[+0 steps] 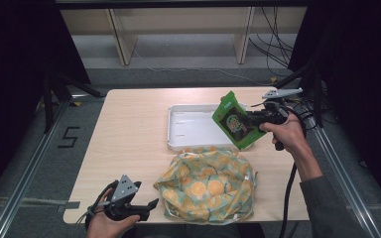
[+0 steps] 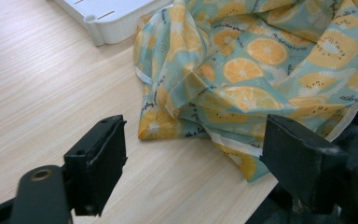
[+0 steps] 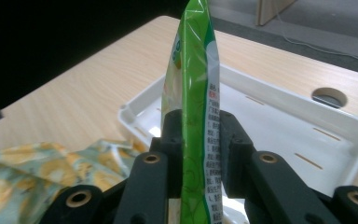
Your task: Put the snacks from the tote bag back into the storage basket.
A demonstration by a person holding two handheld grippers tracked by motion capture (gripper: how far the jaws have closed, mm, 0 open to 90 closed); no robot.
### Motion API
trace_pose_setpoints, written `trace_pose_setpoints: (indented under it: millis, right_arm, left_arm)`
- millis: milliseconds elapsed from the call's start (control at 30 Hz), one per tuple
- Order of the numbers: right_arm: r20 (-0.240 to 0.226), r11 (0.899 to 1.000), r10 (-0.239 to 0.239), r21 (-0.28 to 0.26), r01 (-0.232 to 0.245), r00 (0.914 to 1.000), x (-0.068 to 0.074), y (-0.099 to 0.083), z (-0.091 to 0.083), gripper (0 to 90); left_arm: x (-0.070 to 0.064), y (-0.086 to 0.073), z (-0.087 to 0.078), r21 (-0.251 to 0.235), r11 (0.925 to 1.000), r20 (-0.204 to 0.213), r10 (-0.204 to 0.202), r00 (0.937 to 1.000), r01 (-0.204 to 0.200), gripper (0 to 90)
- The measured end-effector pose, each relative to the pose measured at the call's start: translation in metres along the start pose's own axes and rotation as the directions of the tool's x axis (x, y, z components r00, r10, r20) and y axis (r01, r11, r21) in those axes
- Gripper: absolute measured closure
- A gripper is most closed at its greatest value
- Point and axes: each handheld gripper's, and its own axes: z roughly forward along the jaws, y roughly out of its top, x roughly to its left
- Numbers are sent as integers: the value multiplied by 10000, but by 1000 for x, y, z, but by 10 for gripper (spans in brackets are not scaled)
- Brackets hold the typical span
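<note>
Jaws pinch glossy green packet (image 3: 193, 93) above white tray (image 3: 279, 109).

1. One packet (image 1: 234, 121), green; it shows edge-on in the right gripper view (image 3: 196, 93).
2. One tray (image 1: 188, 141), white; its corner shows in the left gripper view (image 2: 103, 23).
3. One cloth bag (image 1: 206, 186), printed with orange slices; it is crumpled.
4. Two tongs: the left (image 1: 146, 208) and the right (image 1: 250, 119); each has two black jaws.
5. One bench (image 1: 129, 139), light wood.
6. One round hole (image 3: 329, 97) in the bench top.
</note>
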Motion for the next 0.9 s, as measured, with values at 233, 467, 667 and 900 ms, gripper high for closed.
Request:
trace_pose_setpoints:
  millis: [233, 467, 667, 900]
  right_arm:
    - [605, 9988, 461, 151, -470, 9971, -11, 0, 17, 758]
    - [1217, 9965, 760, 254, -796, 9897, -28, -1, 35, 758]
    - [1551, 9936, 1056, 235, -1106, 9822, -42, 2, 48, 757]
    - [1915, 9856, 1604, 218, -1676, 9683, -52, 4, 68, 757]
  left_arm:
    - [-2, -1, 0, -52, 9993, -80, -377, 9993, 376, 165]
    - [-1, -1, 2, -162, 9994, -19, -322, 9995, 321, 160]
    - [-2, -1, 1, -145, 9994, -15, -325, 9995, 324, 159]
    - [-3, -2, 1, -275, 9983, 20, -509, 9987, 510, 159]
